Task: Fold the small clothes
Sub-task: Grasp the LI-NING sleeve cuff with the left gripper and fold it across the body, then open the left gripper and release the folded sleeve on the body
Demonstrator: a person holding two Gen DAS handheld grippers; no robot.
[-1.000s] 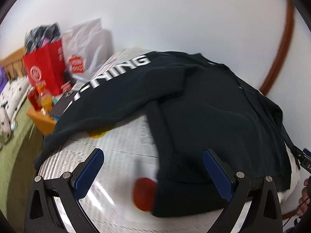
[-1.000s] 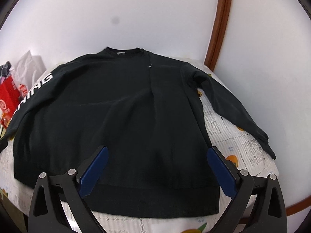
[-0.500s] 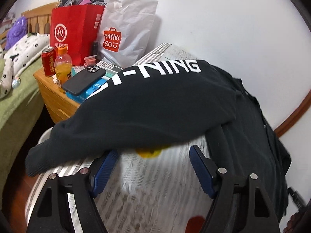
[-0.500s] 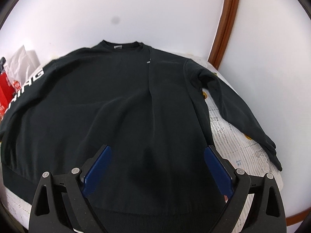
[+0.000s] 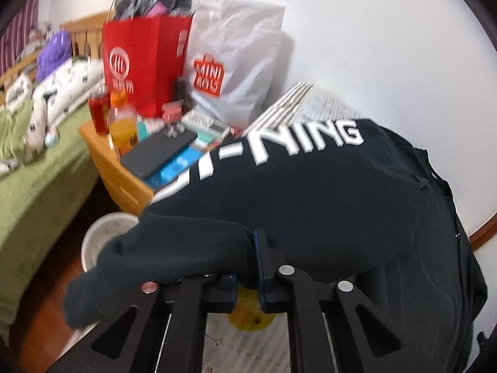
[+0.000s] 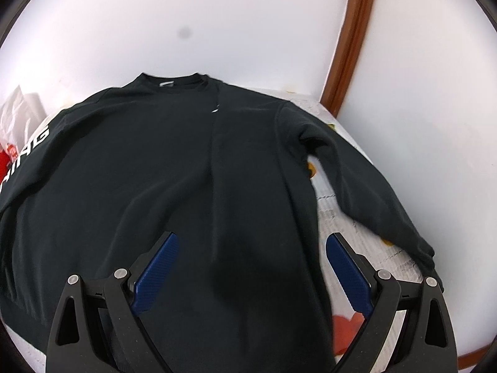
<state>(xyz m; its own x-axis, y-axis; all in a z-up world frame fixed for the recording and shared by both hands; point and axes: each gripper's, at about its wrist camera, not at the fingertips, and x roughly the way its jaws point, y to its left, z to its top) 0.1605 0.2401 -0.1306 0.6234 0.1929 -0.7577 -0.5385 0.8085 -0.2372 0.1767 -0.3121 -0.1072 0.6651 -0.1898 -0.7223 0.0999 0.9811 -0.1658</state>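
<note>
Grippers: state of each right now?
Left tool: just closed, shut on the sweatshirt sleeve.
Right tool: open, empty, above the sweatshirt body.

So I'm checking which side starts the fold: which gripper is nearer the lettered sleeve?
Left. The left gripper is shut on the lettered sleeve near its cuff; the right gripper hangs open over the sweatshirt's lower body.
</note>
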